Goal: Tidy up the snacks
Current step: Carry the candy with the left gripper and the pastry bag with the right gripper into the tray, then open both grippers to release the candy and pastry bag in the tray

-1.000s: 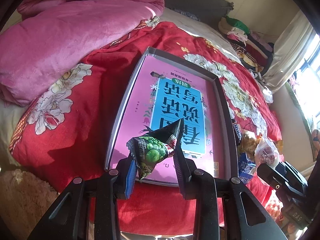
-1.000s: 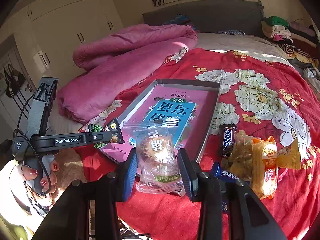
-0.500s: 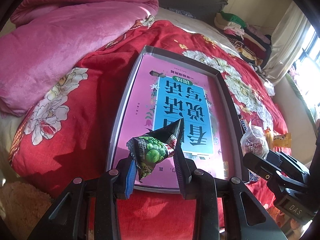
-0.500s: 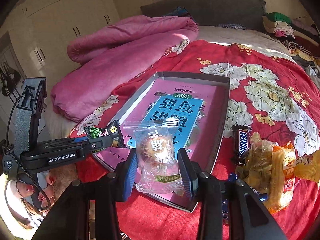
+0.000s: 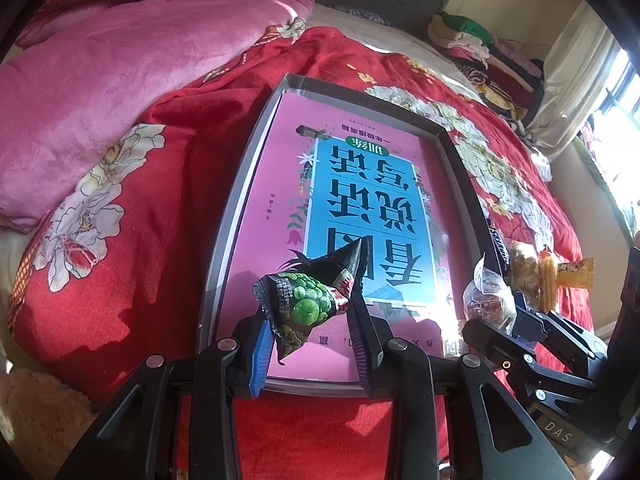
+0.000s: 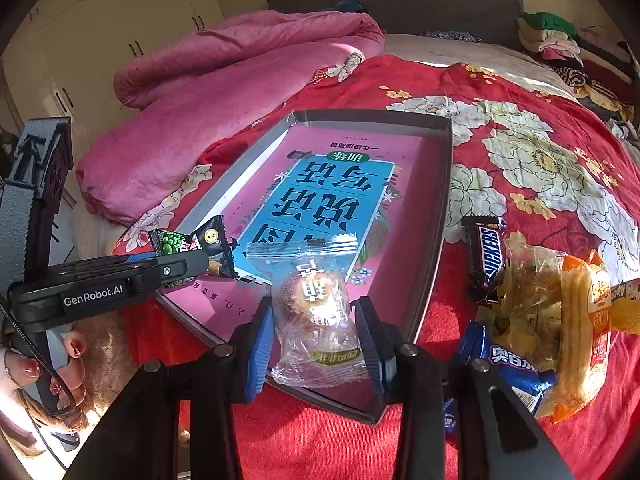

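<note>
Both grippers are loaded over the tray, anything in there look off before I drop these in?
One oddity: the tray holds no snacks, only a pink-and-blue book covering its floor. The left gripper holds a green pea packet, the right gripper a clear-wrapped pastry. Nothing looks spilled or torn.

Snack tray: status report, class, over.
Left gripper shut on pea packet; right gripper shut on bun bag. Both over tray. Nothing blocking.

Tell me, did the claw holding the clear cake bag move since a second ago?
Yes. The right gripper with the cake bag came forward and down over the tray's near rim.
</note>
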`<state>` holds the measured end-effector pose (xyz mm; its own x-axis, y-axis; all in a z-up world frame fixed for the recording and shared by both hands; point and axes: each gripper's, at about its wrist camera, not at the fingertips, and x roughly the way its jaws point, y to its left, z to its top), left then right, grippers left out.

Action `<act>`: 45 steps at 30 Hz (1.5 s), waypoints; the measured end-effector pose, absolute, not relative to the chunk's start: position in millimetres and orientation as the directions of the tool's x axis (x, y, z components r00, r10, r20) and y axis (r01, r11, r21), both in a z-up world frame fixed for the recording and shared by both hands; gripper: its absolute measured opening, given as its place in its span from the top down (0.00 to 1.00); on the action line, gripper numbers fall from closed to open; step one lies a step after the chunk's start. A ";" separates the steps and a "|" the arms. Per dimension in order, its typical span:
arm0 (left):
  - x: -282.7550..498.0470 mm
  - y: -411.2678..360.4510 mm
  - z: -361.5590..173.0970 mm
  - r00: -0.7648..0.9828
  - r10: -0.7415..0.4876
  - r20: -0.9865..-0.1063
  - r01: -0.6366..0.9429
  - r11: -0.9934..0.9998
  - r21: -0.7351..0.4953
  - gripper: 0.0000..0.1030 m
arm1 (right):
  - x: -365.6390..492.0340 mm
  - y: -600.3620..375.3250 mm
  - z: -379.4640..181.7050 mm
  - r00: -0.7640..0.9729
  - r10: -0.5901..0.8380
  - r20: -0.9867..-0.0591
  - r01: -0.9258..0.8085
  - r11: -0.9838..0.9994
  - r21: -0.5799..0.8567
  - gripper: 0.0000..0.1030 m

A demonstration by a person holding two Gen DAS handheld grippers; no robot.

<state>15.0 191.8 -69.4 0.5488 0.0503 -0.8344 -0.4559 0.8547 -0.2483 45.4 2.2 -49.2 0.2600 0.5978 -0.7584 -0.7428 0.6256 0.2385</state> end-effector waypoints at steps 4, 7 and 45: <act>17.3 192.0 -73.1 0.541 0.036 -0.840 -0.452 0.855 -0.255 0.65 | 45.0 1.4 -51.5 0.269 0.589 -0.762 -0.742 0.631 0.226 0.60; 17.9 191.2 -72.8 0.546 0.023 -0.837 -0.442 0.857 -0.264 0.65 | 45.9 2.3 -53.5 0.272 0.584 -0.765 -0.742 0.633 0.220 0.60; 15.4 188.8 -59.6 0.610 0.018 -0.792 -0.404 0.867 -0.292 0.61 | 32.4 -3.9 -47.4 0.302 0.585 -0.753 -0.744 0.638 0.197 0.59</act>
<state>15.4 188.8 -59.6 0.6102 0.0175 -0.7920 -0.4043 0.8667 -0.2923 32.4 -3.9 -47.4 0.3020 0.5847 -0.7530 -0.7443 0.6382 0.1970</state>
